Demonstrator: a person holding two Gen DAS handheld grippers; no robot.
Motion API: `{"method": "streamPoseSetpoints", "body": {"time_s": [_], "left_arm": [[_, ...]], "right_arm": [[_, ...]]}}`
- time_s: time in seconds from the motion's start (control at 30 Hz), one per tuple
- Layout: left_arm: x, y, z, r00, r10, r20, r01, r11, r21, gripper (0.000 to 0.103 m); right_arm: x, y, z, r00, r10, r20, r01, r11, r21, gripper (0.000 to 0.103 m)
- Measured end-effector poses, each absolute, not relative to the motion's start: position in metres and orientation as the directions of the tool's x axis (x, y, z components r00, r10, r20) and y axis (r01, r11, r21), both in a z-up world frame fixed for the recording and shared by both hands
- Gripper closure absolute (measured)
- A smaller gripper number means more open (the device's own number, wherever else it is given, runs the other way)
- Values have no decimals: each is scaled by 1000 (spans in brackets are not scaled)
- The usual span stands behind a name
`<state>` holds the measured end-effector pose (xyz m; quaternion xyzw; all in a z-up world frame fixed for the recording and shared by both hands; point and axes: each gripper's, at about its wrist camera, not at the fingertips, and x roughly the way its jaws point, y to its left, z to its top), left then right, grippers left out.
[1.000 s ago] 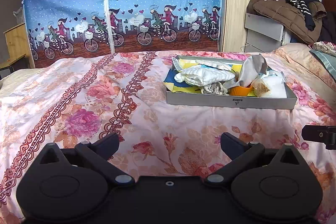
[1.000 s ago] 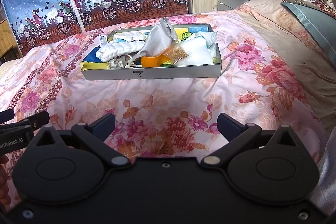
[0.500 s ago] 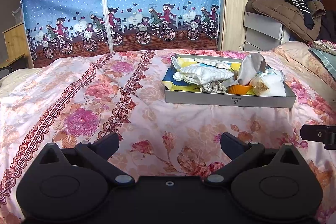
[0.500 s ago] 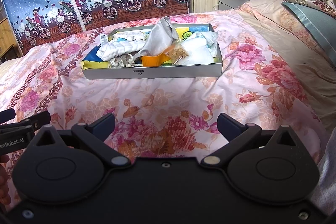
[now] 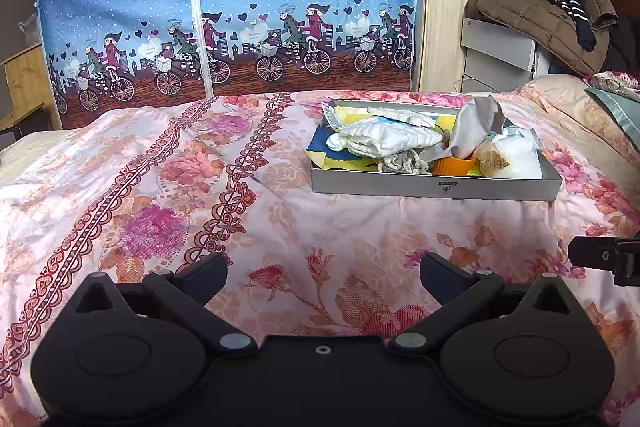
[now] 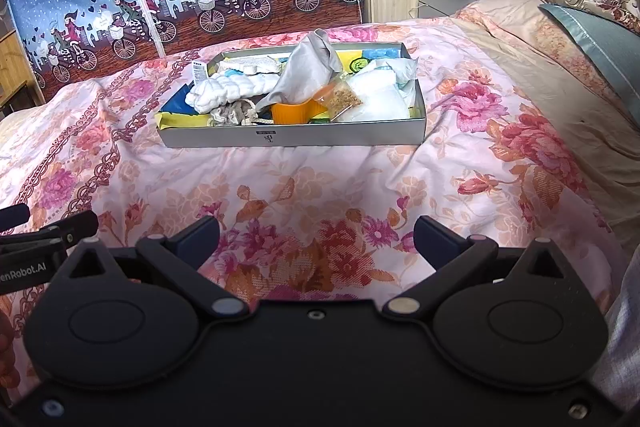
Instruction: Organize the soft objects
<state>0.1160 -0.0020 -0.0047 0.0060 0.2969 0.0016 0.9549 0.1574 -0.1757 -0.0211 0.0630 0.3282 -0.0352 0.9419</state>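
Both grippers [image 5: 323,273] [image 6: 316,237] agape — bedspread [image 6: 320,187] bare up to tray [image 6: 292,139] edge, seemingly.

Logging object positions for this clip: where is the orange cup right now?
The orange cup sits inside the grey tray on the bed, against its front wall, under the grey cloth and left of the grain packet.

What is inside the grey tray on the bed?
The grey tray holds a white knitted bundle, a grey cloth draped over an orange cup, a bag of brown grains, white packets and yellow-blue fabric. Whatever lies beneath them is covered.
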Motion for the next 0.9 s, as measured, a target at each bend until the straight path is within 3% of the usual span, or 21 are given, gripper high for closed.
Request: {"method": "streamPoseSetpoints", "body": {"time_s": [0.9], "left_arm": [[117, -3, -1, 823, -8, -568, 15, 1000, 8, 1]], "right_arm": [[158, -174, -22, 779, -23, -626, 105, 990, 93, 0]]}}
